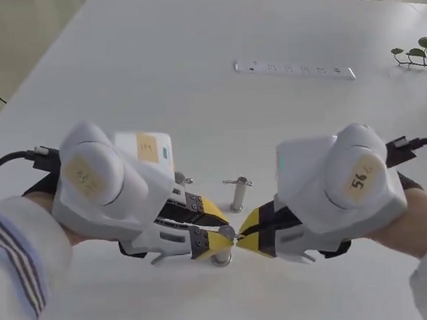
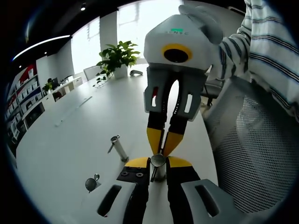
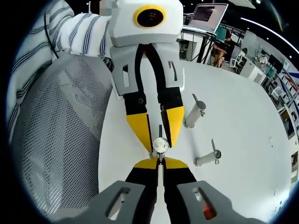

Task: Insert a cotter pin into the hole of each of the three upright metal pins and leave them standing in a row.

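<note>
my left gripper [image 2: 159,163] seems clamped on the nearest metal pin [image 1: 226,234], a small, stiff, slick steel post upright on the white counter [image 1: 196,97]. my right gripper [image 3: 160,163] pinches the cotter pin [image 3: 160,131], thin, light and easily bent, best held near its tail.

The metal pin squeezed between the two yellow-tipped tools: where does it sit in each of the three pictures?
Head view: the held metal pin stands low centre, between the left tool and the right tool.
Left gripper view: low centre, between that tool's own tips.
Right gripper view: centre, just above that tool's own tips.
Shared landmark: the neighbouring upright pin, standing free beside it.
</note>
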